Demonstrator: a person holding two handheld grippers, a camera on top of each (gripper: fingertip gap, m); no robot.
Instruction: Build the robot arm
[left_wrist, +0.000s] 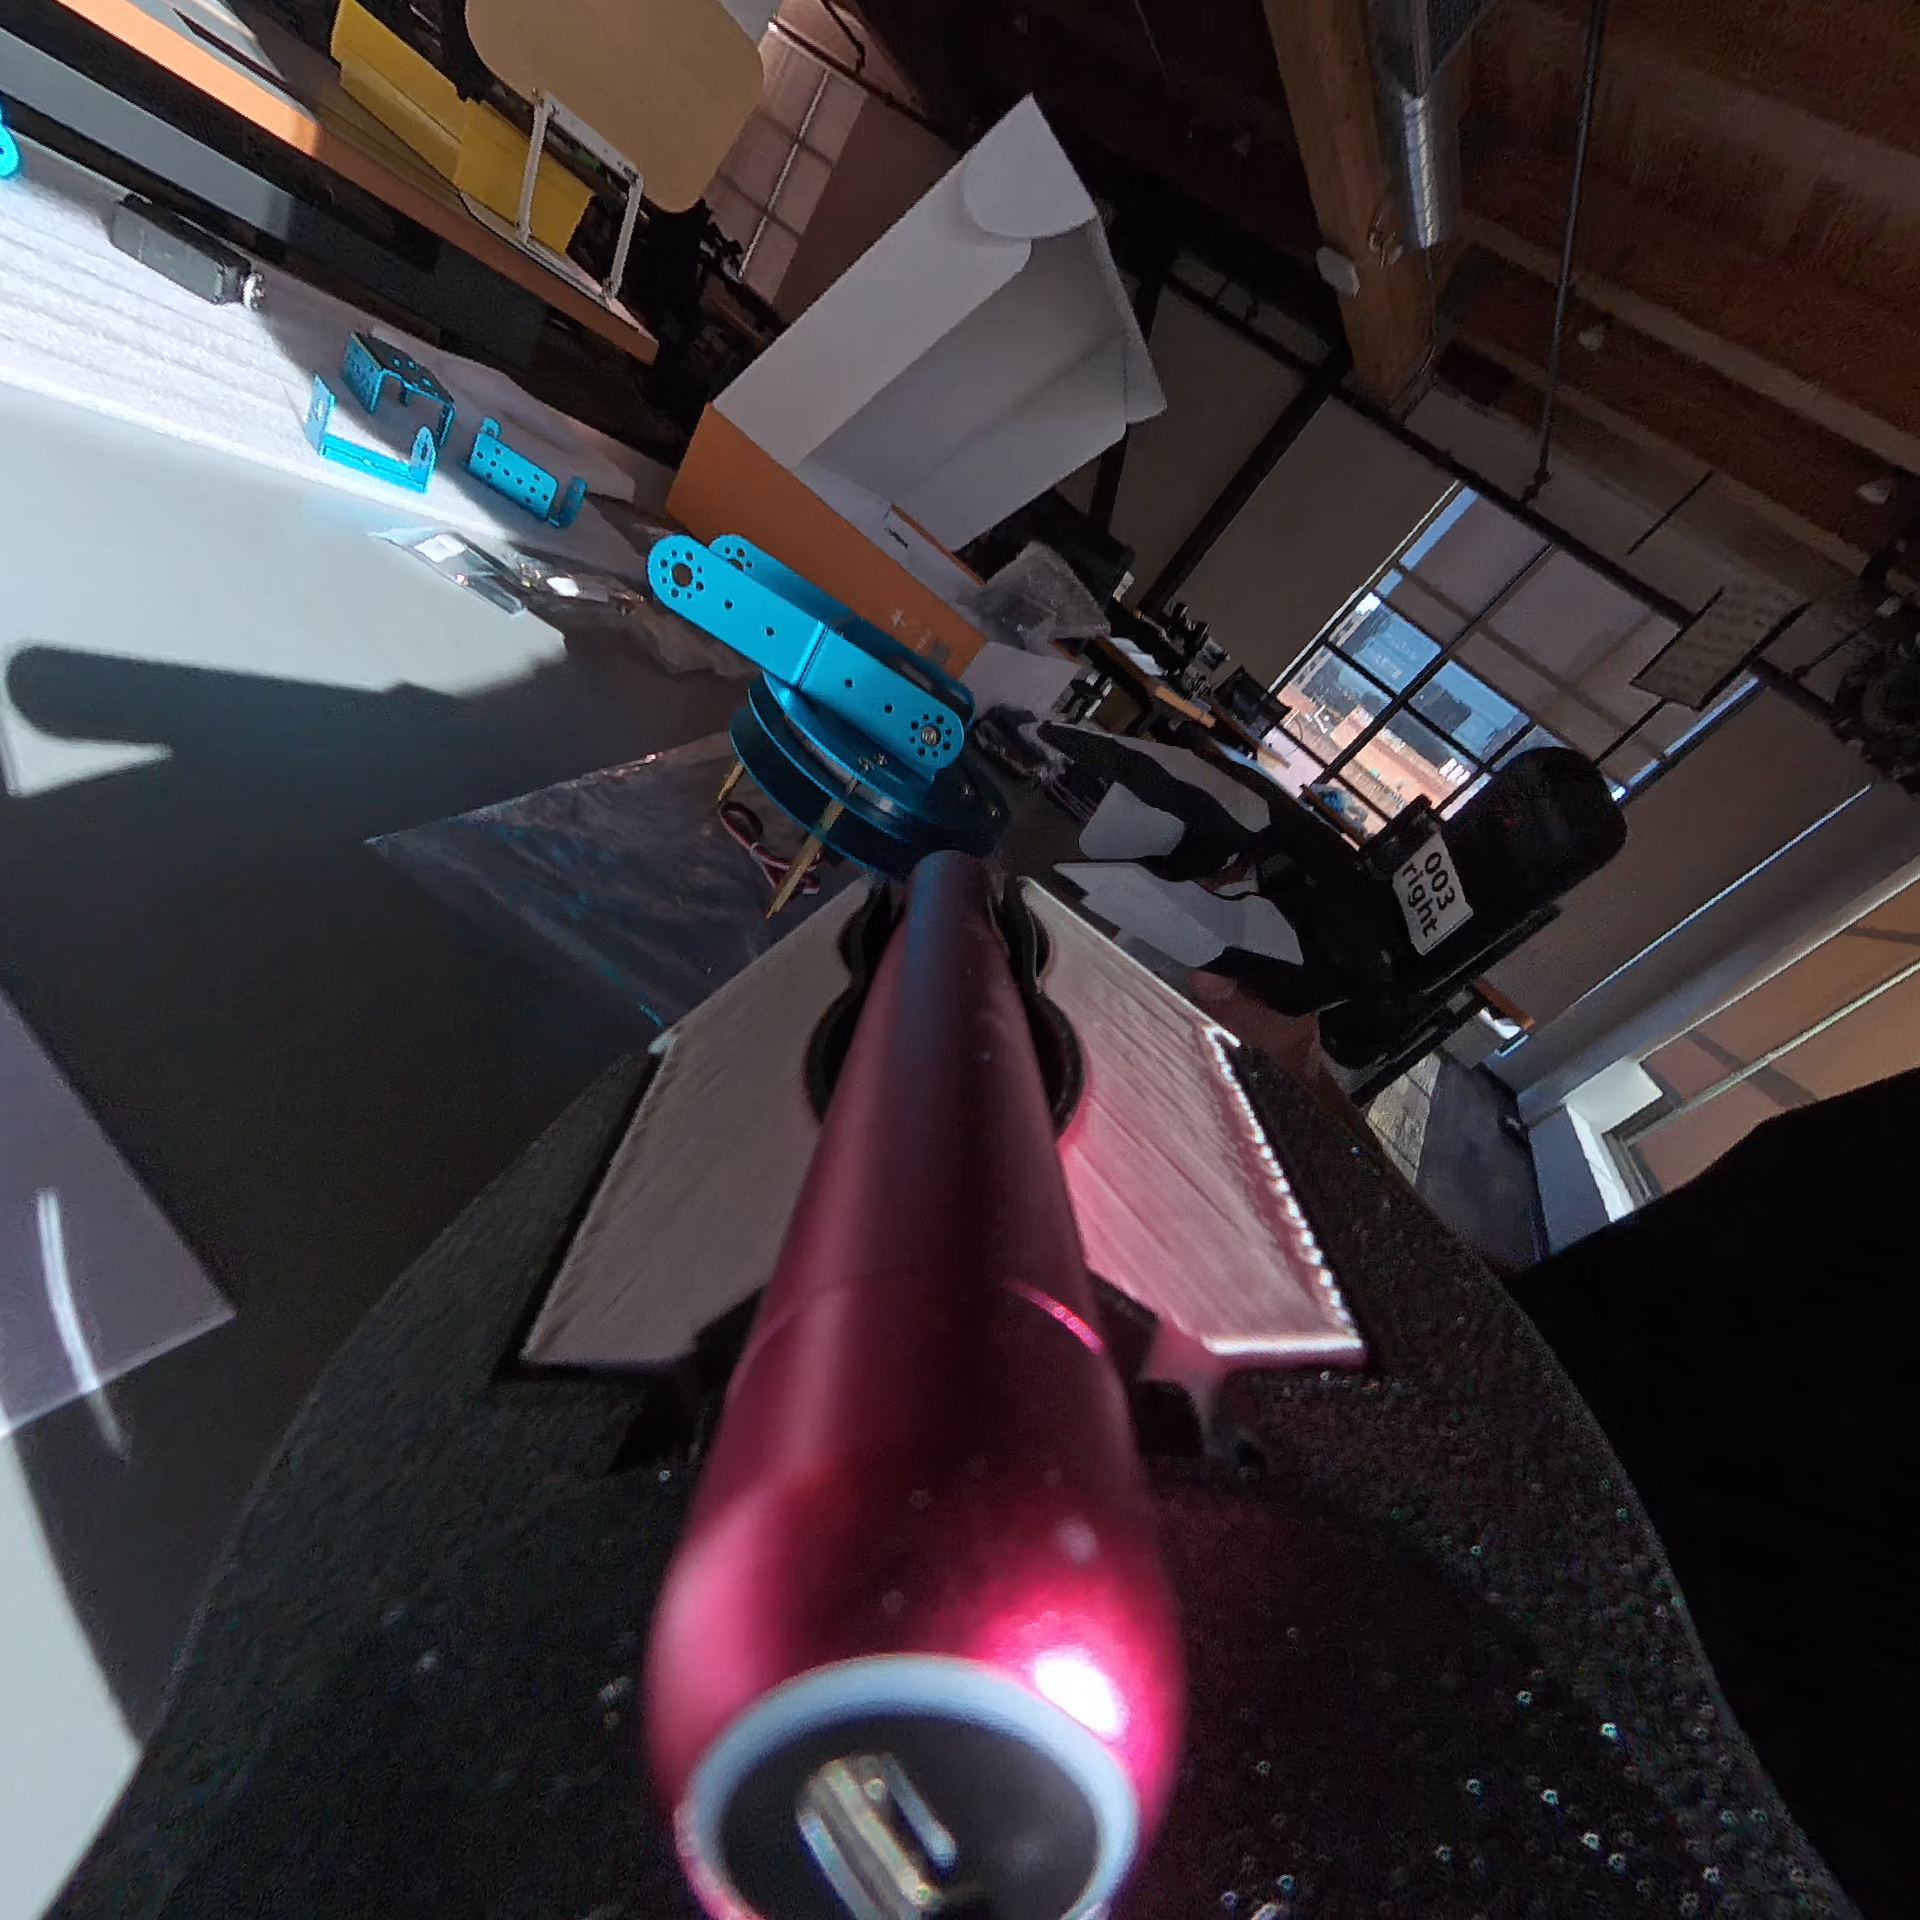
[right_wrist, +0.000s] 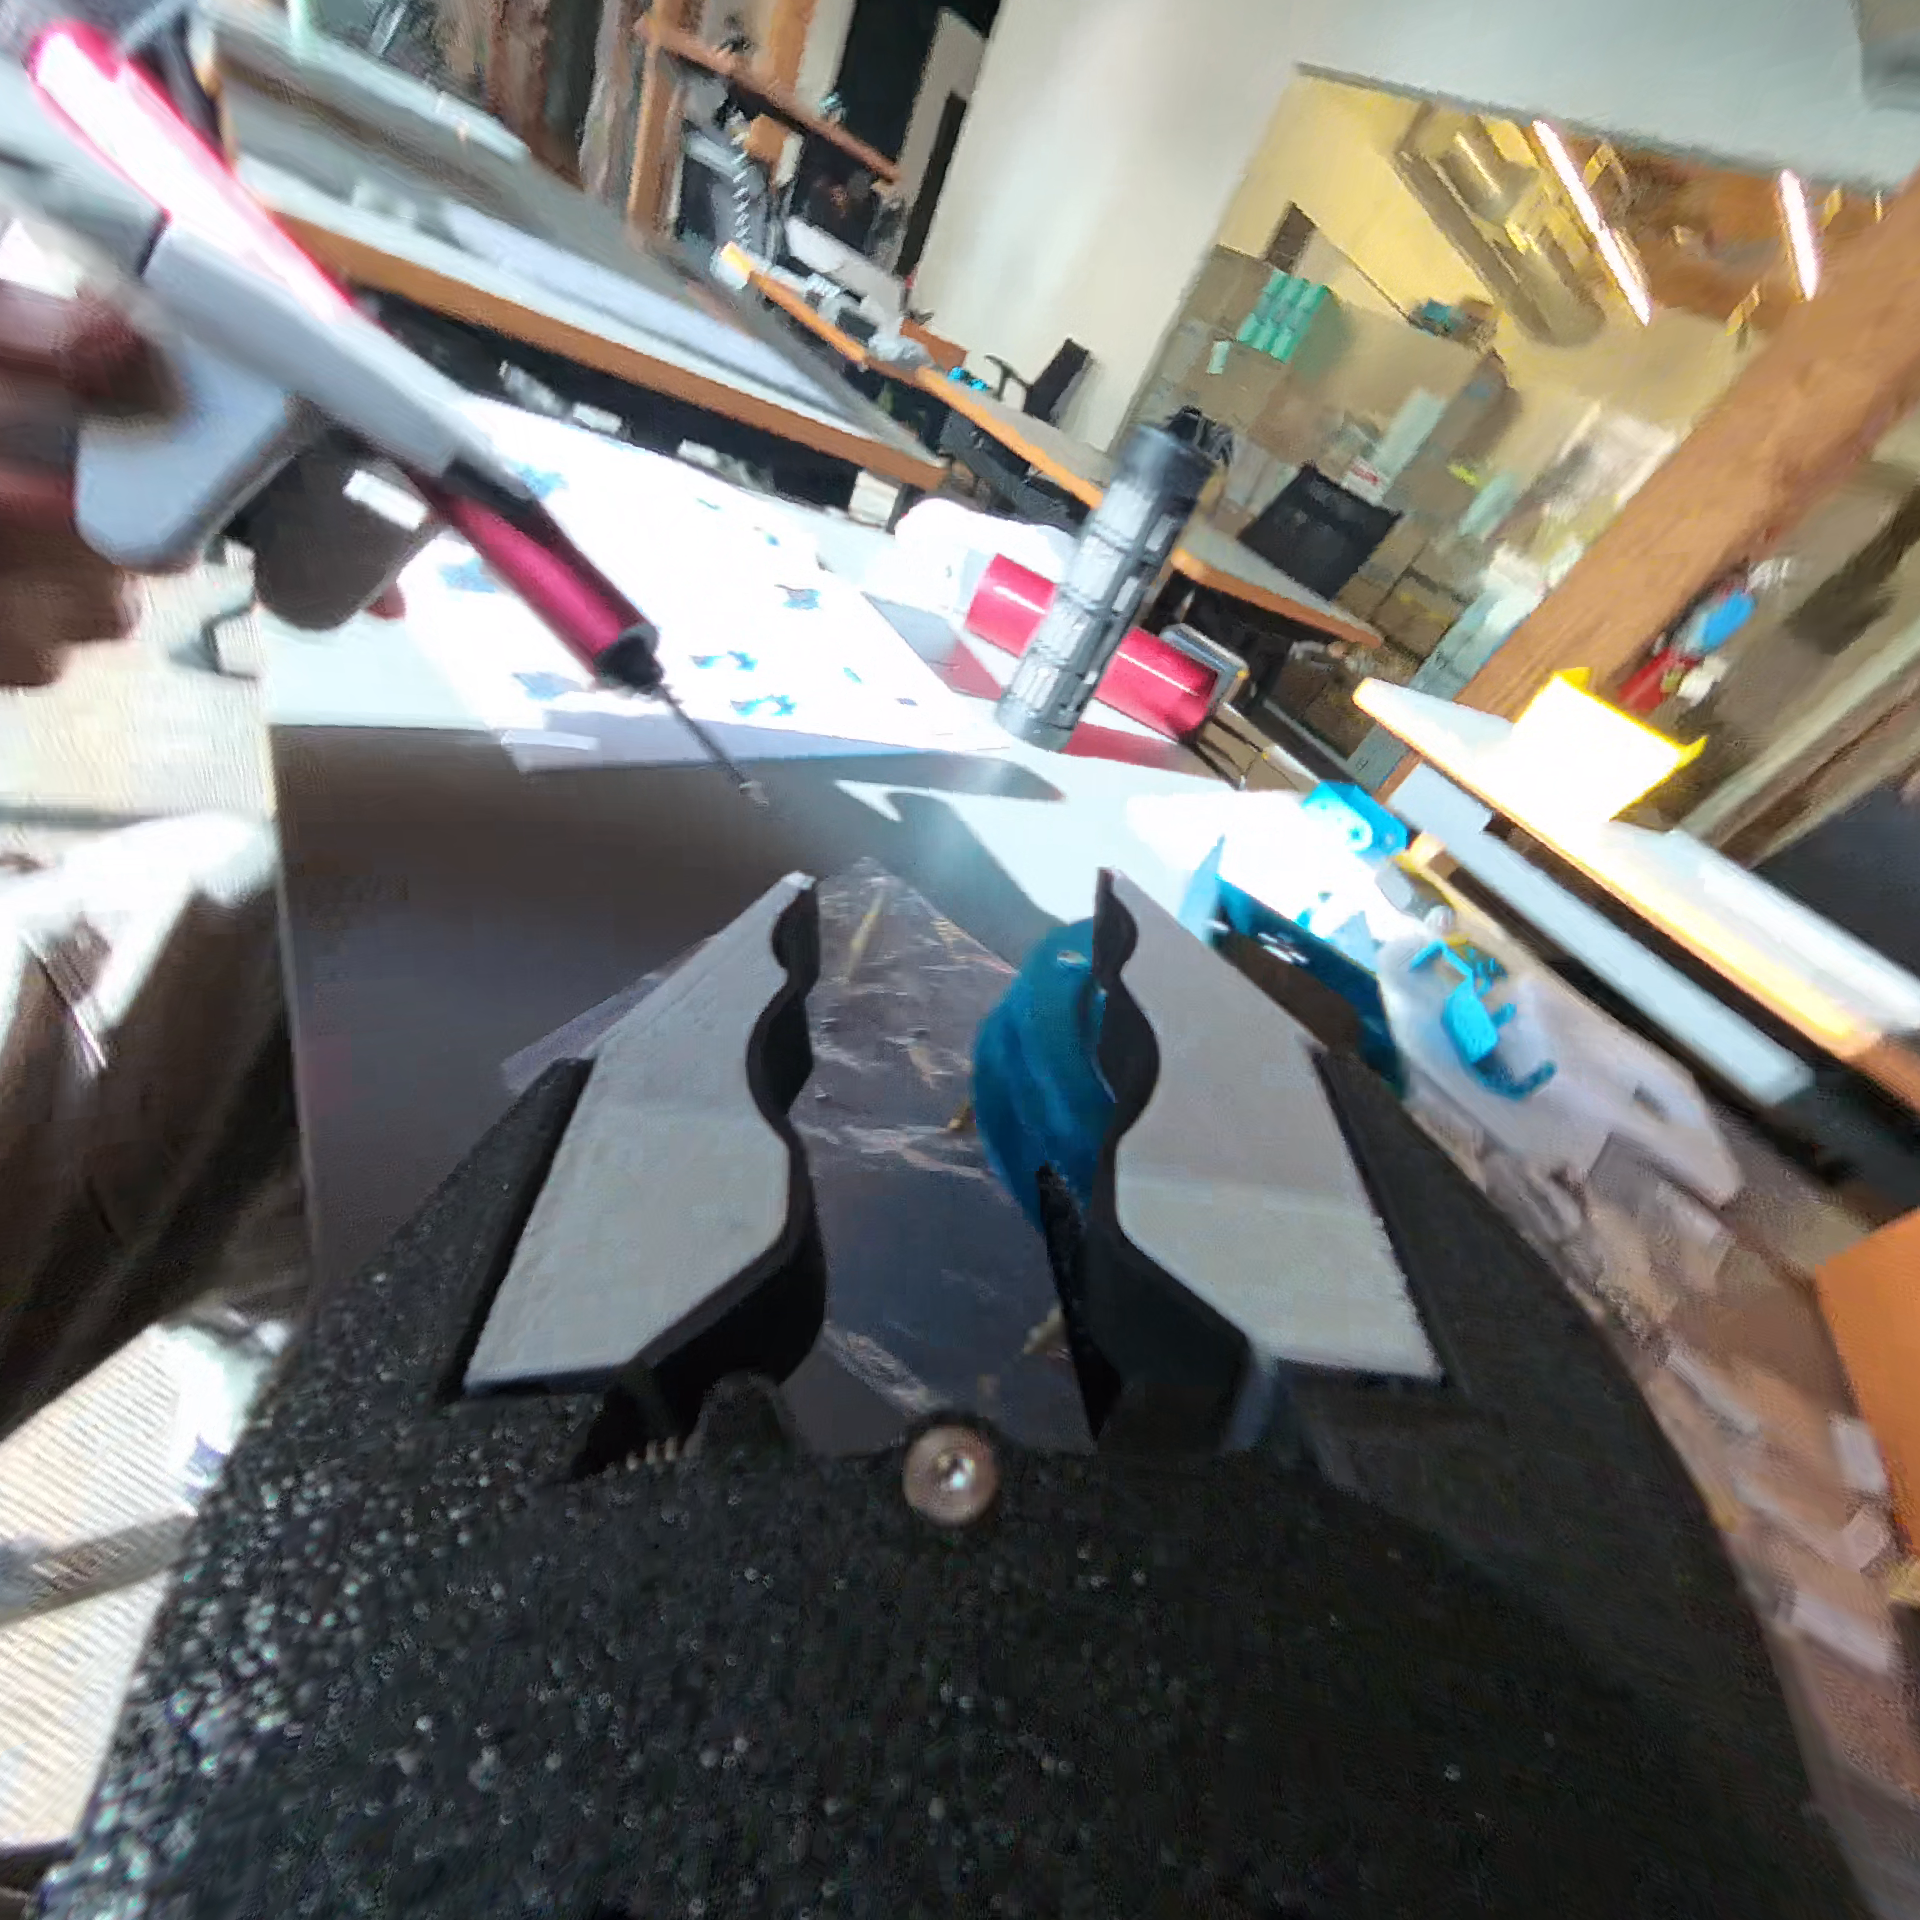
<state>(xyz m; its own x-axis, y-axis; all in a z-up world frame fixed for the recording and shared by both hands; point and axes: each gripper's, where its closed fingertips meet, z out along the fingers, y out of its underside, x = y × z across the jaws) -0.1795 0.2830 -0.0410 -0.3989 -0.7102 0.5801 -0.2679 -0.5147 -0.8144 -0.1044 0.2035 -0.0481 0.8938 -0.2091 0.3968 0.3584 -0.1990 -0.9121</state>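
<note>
Left fingers (left_wrist: 951, 894) clamp a pink screwdriver (left_wrist: 935, 1299); right gripper (right_wrist: 956, 935) (white-labelled body) gapes beside a blue turntable (right_wrist: 1039, 1081).

The left wrist camera sits right behind a red screwdriver (left_wrist: 935, 1299), looking along its shaft at a blue bracket assembly (left_wrist: 831, 707) close ahead, tilted hard so the table (left_wrist: 208, 582) slopes and the windows (left_wrist: 1455, 686) lean. The right wrist camera looks low across the same table (right_wrist: 520, 831), blurred, with the blue assembly (right_wrist: 1039, 1081) very near. Both views share that assembly, the screwdriver (right_wrist: 540, 566) and the scattered blue brackets (left_wrist: 379, 421).
</note>
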